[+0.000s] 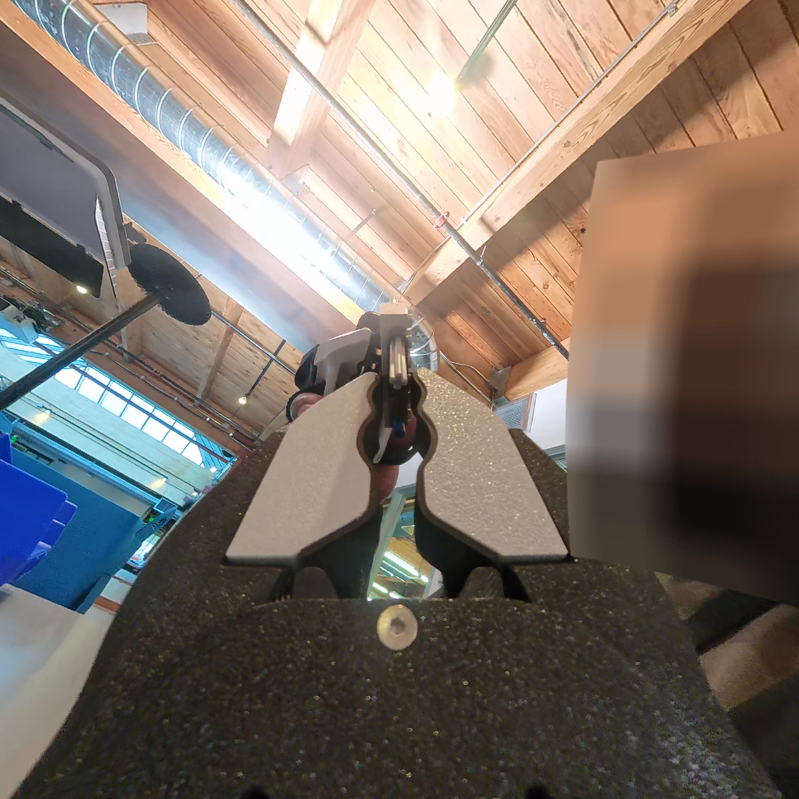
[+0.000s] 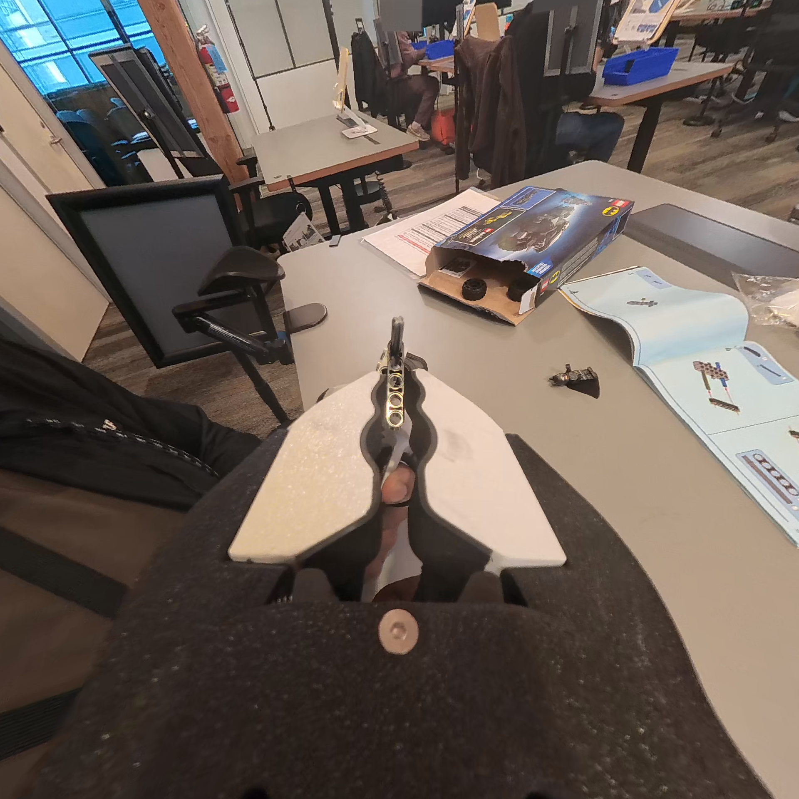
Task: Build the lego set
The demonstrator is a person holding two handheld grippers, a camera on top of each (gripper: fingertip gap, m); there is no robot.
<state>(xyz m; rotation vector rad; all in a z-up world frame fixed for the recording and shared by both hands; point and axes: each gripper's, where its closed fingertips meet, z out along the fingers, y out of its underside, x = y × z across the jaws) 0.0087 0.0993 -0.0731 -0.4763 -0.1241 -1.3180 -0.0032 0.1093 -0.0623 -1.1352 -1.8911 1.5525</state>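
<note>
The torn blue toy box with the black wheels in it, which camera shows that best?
The right wrist view: the blue toy box lies open-ended on the grey table, two black wheels inside. The left wrist view points up at the wooden ceiling, so the box is absent.

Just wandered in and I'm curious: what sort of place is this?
Probably a shared office or workshop: rows of grey desks, jackets draped over chairs, and a timber ceiling with a metal air duct overhead.
</note>
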